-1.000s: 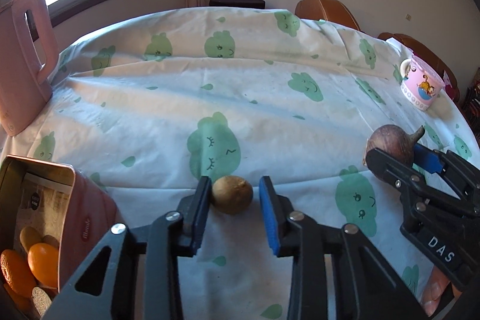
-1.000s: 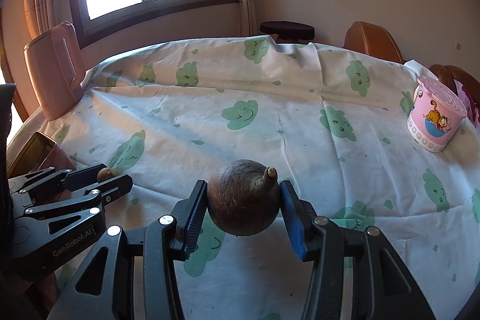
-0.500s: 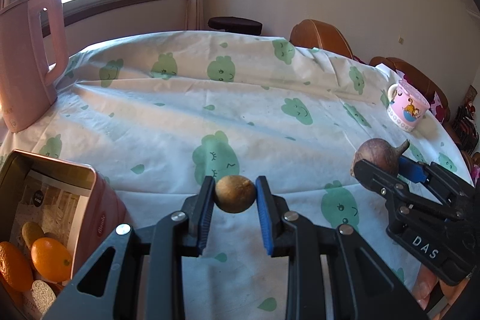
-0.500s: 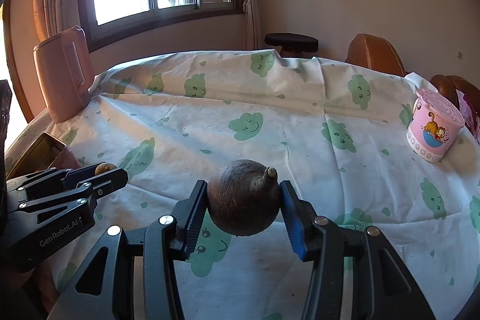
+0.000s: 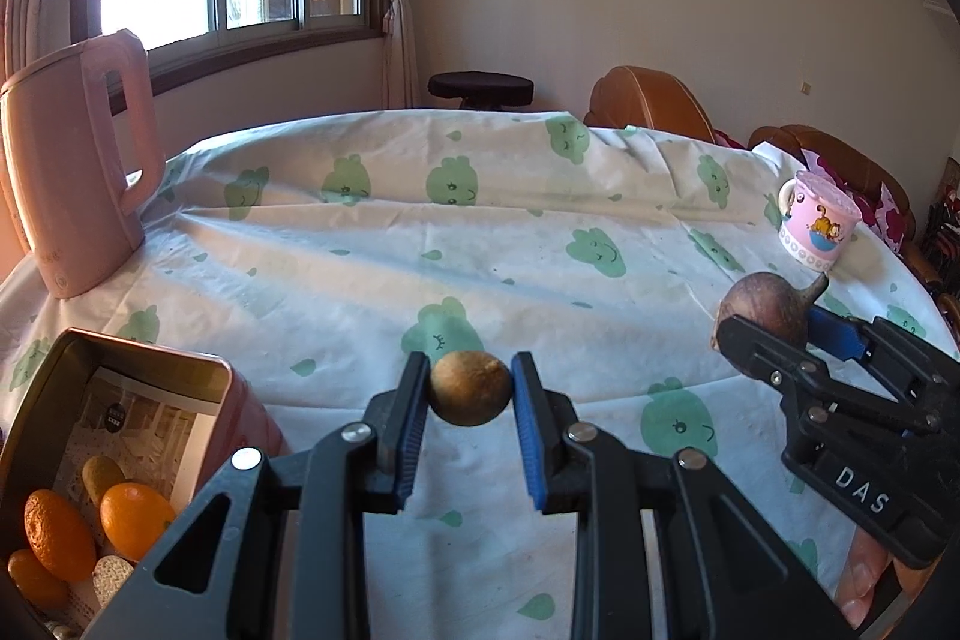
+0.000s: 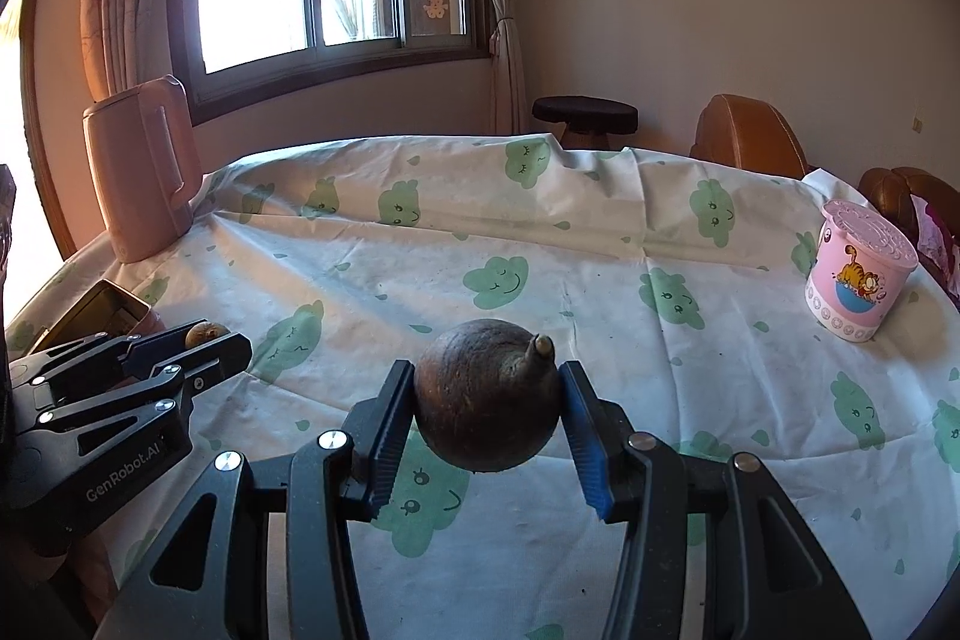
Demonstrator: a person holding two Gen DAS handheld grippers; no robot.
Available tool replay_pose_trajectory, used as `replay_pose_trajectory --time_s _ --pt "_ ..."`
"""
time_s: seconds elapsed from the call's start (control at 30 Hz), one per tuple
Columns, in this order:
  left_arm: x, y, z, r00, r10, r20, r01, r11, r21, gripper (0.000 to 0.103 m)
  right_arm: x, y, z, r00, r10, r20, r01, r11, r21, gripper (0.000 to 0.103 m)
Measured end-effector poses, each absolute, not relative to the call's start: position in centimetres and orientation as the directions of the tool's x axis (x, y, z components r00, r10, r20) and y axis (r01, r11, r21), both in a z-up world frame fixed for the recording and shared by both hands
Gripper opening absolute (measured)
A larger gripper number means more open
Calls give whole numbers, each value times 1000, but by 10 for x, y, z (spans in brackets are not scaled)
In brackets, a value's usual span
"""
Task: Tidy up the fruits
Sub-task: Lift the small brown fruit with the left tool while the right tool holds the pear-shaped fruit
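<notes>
Presently the left tool [image 5: 470,396] grips a small brown kiwi [image 5: 470,396] above the tabletop [image 5: 480,244], beside the tin [image 5: 138,358] of oranges [image 5: 135,520]; the right tool [image 6: 487,405] clamps a dark round fruit [image 6: 487,405].

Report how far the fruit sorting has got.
Done: several oranges and a small brown fruit already lie in the open tin. In hand: the left gripper clamps a small brown kiwi; the right gripper clamps a large dark round fruit. Left: both need putting away; no other loose fruit shows on the tablecloth.
</notes>
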State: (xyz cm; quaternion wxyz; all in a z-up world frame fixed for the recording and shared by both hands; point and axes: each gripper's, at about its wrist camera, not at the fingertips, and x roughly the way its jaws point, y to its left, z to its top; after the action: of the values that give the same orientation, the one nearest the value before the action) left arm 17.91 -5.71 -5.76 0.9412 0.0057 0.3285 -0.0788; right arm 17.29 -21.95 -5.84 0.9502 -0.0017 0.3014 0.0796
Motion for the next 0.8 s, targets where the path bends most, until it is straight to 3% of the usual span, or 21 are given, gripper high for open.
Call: replay_pose_trajectory --time_s 0.8 --pt "164 -57 -48 831 -110 -546 126 992 -8 29 158 -222 -50 857 137 -497 -139 990 34 50"
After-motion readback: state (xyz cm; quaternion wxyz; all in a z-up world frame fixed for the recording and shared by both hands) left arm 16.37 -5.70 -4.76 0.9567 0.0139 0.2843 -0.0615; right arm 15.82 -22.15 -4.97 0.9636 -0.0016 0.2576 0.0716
